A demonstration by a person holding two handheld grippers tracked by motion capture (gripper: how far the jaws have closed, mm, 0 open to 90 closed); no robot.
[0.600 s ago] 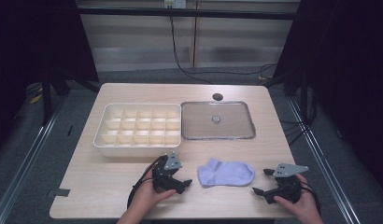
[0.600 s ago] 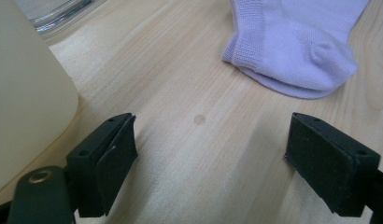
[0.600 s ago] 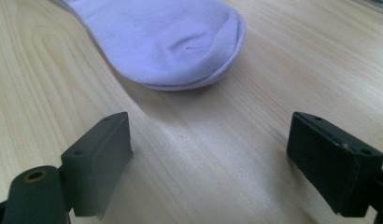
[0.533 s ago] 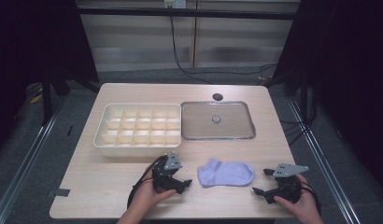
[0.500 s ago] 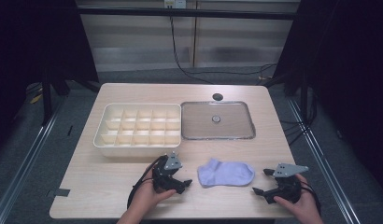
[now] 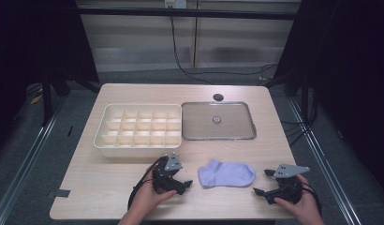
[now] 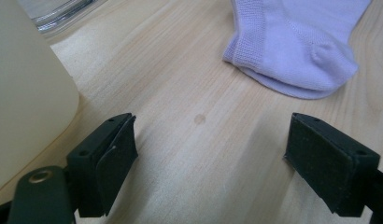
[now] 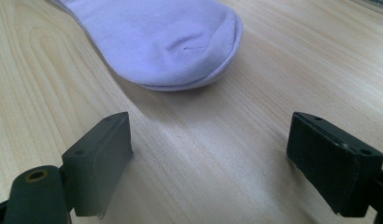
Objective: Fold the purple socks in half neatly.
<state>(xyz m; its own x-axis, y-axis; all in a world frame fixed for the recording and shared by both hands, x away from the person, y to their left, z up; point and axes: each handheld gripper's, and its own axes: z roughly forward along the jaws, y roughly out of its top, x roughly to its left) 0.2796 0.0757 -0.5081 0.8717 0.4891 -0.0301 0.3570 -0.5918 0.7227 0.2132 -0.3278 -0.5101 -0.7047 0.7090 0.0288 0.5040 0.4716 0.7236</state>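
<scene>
- Across the near half of the table [image 6: 110, 187], nothing is in hand yet: your work shows at its very start, with every step of handling left to do.
- Behind that, the cream divided tray [image 6: 139, 130] sits left of centre with all its visible compartments empty. Just beside it on the right lies the clear lid [image 6: 217, 121], flat with its small knob up.
- Between your two hands lies the lilac sock [image 6: 226, 173], flat on the wood near the front edge, its cuff towards your left hand and its toe towards your right. No tool touches it.
- Your left tool [image 6: 183, 184] rests low on the table just left of the sock. Its jaws stand wide with bare wood between them. In the left gripper view the sock's cuff [image 7: 292, 46] lies ahead and a little right of the gap, and the tray's corner sits close on the left.
- Your right tool [image 6: 262, 182] rests near the front right corner, pointing at the sock's toe, and a stretch of wood separates them. Its jaws also stand wide and hold nothing. In the right gripper view the toe [image 8: 166, 42] lies ahead and left of the gap.
- What is left, by my reading: close in on both ends of the sock, grip it, and likely carry it to the tray.
</scene>
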